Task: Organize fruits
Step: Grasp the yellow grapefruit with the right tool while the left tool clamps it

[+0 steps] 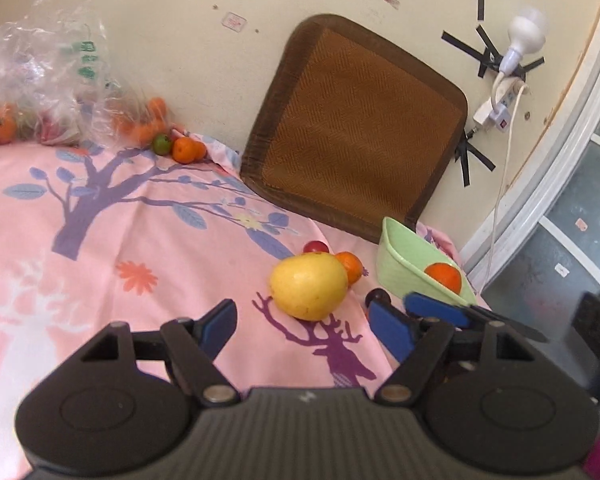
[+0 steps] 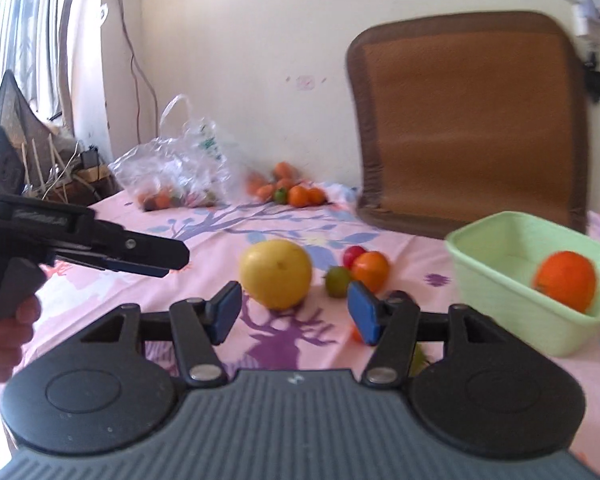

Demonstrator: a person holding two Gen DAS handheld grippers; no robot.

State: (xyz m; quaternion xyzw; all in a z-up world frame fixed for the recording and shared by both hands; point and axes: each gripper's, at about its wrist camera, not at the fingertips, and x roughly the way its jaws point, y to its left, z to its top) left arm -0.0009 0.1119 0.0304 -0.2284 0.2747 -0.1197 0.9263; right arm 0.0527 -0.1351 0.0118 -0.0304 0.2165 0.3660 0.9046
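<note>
A large yellow fruit (image 1: 308,286) (image 2: 276,272) lies on the pink sheet just ahead of both grippers. Beside it are an orange (image 1: 350,266) (image 2: 370,270), a small red fruit (image 1: 315,246) (image 2: 354,254) and a small green fruit (image 2: 338,280). A light green basket (image 1: 400,256) (image 2: 520,312) on the right holds one orange (image 1: 444,276) (image 2: 566,280). My left gripper (image 1: 304,328) is open with nothing between its pads. My right gripper (image 2: 294,314) is open and empty too. In the right wrist view, a hand holds the left gripper (image 2: 168,260) at the left.
A clear plastic bag (image 1: 48,80) (image 2: 180,172) with more fruit sits at the far wall, with loose oranges (image 1: 186,150) (image 2: 300,194) beside it. A brown woven mat (image 1: 356,124) (image 2: 468,120) leans on the wall behind the basket. The bed's edge runs right of the basket.
</note>
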